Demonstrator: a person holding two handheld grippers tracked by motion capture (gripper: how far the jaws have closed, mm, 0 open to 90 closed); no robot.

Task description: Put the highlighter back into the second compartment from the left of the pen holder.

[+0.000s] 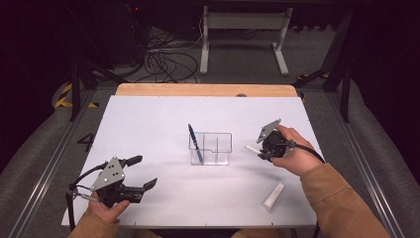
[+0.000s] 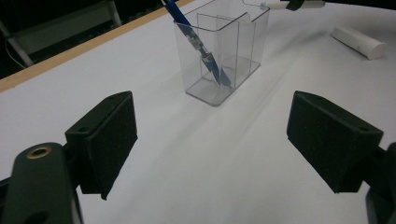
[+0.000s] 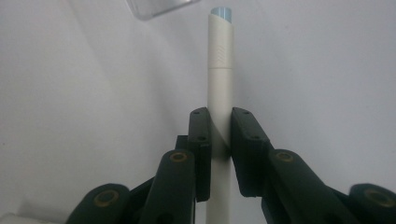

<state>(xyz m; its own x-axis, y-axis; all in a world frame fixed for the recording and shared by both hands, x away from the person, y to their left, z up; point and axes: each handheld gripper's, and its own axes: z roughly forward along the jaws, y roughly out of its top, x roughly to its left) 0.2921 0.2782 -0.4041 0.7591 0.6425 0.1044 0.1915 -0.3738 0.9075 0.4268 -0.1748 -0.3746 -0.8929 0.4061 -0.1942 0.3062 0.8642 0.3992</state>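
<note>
Two fingers pinch a white pen beside the clear organizer.

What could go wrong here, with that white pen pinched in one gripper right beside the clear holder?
The right gripper pinches the white pen low on its barrel, so the long free end could swing or slip in the grip.

The clear holder looks light, and the blue pen leans in it; a bump from the white pen's tip might tip or slide it.

The white tube lies near the table's front edge by the person's sleeve, which could knock it off.
</note>
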